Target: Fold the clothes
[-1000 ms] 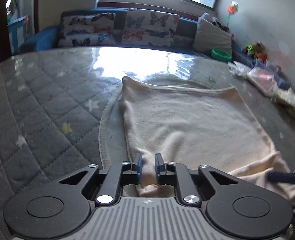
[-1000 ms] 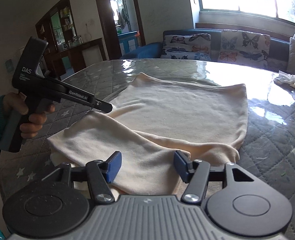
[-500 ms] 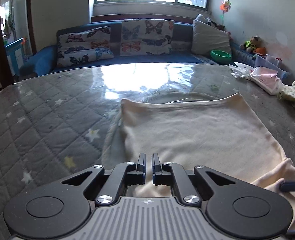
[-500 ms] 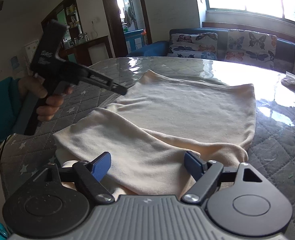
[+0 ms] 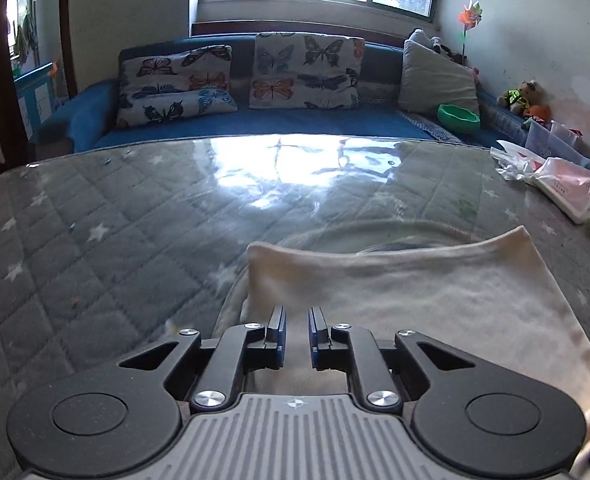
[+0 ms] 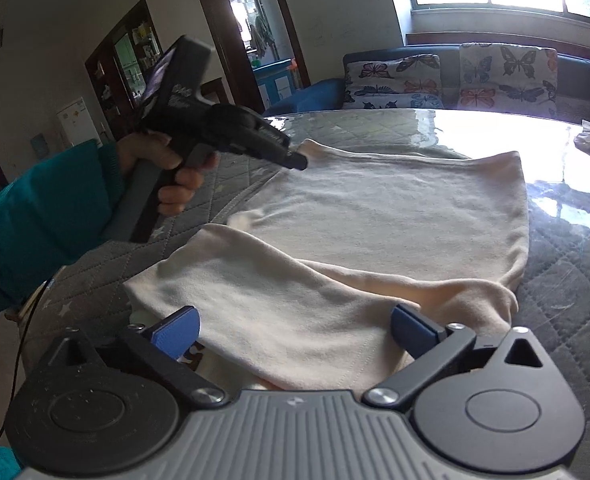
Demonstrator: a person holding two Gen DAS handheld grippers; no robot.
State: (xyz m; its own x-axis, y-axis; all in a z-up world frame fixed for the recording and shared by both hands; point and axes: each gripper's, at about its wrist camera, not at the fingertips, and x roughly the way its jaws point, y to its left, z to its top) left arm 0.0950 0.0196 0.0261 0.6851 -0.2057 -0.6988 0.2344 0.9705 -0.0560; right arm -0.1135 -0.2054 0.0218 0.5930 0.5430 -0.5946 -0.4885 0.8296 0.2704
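Having just spread wide, the right tongs [image 6: 293, 330] have released the folded-over flap of the cream knit garment [image 6: 395, 216] lying on the quilted grey bench [image 5: 95, 240], while the left tongs [image 5: 295, 330], slightly parted and empty, have lifted clear, so this fold looks finished.

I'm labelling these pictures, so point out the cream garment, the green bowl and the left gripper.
cream garment [image 6: 395, 216], right wrist view, flat middle.
green bowl [image 5: 457, 117], left wrist view, outer wall.
left gripper [image 5: 295, 330], left wrist view, between fingertips.
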